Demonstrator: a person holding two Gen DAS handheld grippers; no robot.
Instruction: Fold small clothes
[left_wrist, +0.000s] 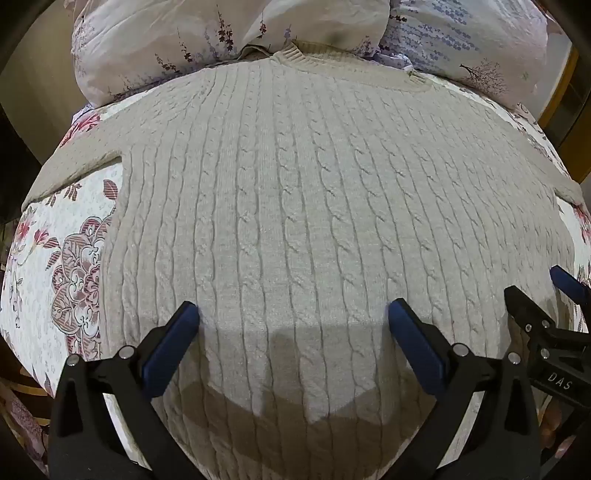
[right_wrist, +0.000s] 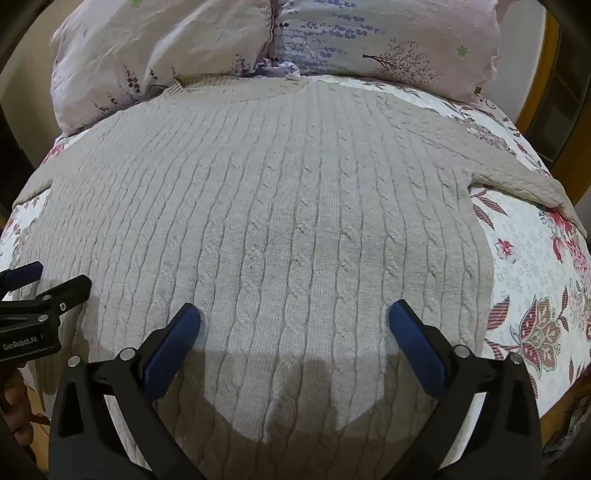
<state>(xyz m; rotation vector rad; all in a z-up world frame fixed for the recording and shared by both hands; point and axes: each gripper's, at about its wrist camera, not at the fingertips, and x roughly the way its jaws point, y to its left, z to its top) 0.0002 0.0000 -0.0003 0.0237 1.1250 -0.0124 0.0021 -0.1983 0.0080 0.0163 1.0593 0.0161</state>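
Note:
A cream cable-knit sweater (left_wrist: 303, 206) lies spread flat on the bed, collar (left_wrist: 295, 55) toward the pillows, sleeves out to both sides. It also fills the right wrist view (right_wrist: 280, 221). My left gripper (left_wrist: 293, 314) hovers open and empty over the sweater's lower left part. My right gripper (right_wrist: 293, 314) hovers open and empty over its lower right part. The right gripper shows at the right edge of the left wrist view (left_wrist: 543, 284), and the left gripper at the left edge of the right wrist view (right_wrist: 48, 277).
The bed has a white floral quilt (left_wrist: 74, 258), also seen to the right of the sweater (right_wrist: 535, 280). Two floral pillows (left_wrist: 184, 40) (right_wrist: 388, 40) lie just behind the collar. A wooden frame (right_wrist: 535, 103) stands at the far right.

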